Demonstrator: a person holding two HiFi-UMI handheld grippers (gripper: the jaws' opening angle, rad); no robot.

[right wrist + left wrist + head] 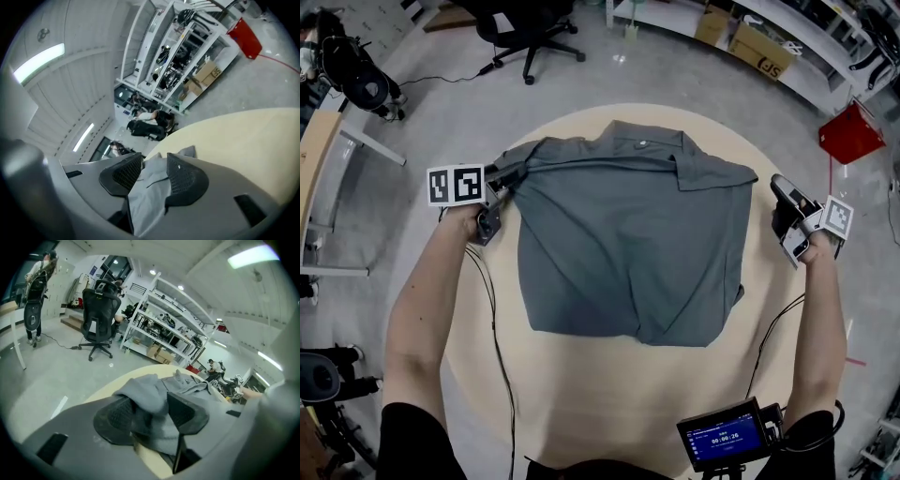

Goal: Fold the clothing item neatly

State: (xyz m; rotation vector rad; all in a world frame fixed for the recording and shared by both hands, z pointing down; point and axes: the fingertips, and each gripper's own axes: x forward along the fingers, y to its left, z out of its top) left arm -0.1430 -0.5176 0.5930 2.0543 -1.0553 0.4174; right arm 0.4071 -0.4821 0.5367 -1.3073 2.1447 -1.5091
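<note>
The left tongs (152,417) and right tongs (154,176) both stand part open, each with slack sleeve cloth of the grey polo shirt (623,244) between its pads, unclamped. Spread on the round pale desk (581,394), the shirt looks light, limp and slide-prone, best pinched at sleeves or hem. Beyond lie grey floor (422,84), an office chair (530,33) and shelving (825,58).

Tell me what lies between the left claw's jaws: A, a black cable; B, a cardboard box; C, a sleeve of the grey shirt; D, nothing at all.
C: in the left gripper view, the left claw has its jaws apart, with the bunched sleeve of the grey shirt lying between them.
</note>
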